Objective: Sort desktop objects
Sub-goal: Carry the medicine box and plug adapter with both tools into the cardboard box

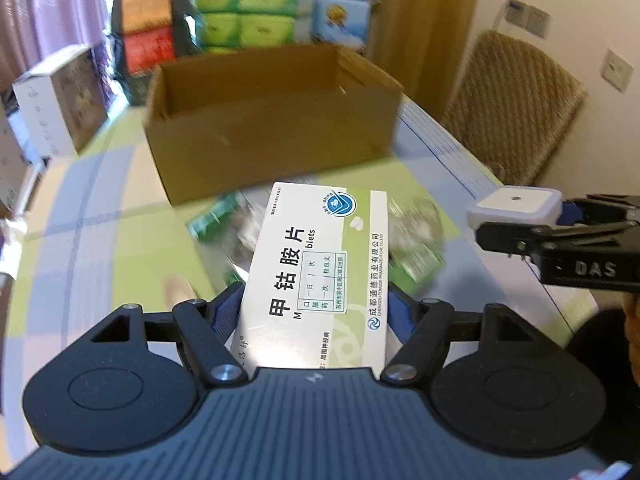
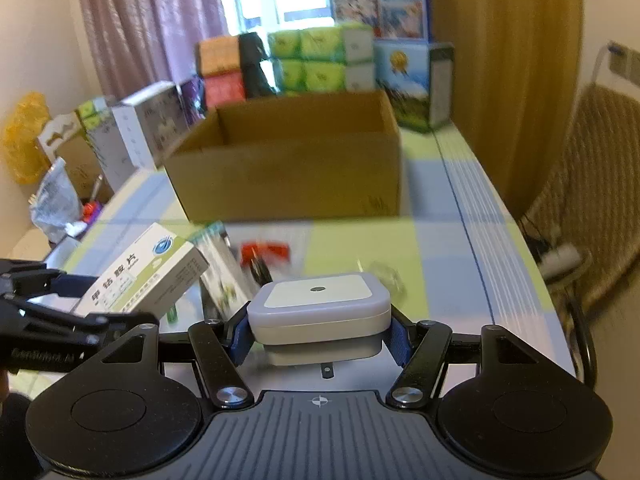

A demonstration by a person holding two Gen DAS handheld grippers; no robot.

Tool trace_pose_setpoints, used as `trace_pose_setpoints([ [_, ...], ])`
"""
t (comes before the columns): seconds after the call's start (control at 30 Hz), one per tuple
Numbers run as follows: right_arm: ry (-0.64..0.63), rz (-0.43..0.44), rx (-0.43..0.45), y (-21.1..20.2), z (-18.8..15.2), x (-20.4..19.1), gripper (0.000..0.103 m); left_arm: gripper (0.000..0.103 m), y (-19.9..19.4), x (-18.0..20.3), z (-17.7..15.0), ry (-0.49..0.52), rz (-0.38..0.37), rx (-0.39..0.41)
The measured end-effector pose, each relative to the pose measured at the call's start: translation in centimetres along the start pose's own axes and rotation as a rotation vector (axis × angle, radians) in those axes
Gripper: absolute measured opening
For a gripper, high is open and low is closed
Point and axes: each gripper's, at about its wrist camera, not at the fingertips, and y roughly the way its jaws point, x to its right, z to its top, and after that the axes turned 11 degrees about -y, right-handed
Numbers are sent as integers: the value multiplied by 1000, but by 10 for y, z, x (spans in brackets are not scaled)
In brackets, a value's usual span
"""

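While both of my claws are loaded, what matters for the coming move is where the cardboard box (image 1: 276,120) lies: straight ahead of both, open top up, sitting on the table (image 1: 100,216) beyond a scatter of small packets. My left claw (image 1: 316,312) is clamped on the white tablet carton (image 1: 320,264), whose long axis runs forward along the fingers, so its far end points at the near wall of the cardboard box. My right claw (image 2: 320,340) is closed on the white square night light (image 2: 320,308), held flat with its face up. In the left view the right claw sits off to the right, level with the carton's far end. I judge the left load slightly nearer the cardboard box, since the carton reaches further forward, though blur makes that hard to settle. Either claw would have to rise to clear the near wall and then travel forward over the opening before letting go.
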Motion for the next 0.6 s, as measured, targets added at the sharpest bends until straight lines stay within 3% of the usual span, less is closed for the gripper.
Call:
trace_pose_setpoints([
  [0.23,-79,14,73,40,84,16,62,69,22,-15,87,9,40,70],
  [0.43,-105,5,65,96,146,34,62,69,60,-23,148,-8,72,87],
  [0.6,-115,-5,39,136,175,48,62,69,86,-39,185,-21,84,80],
])
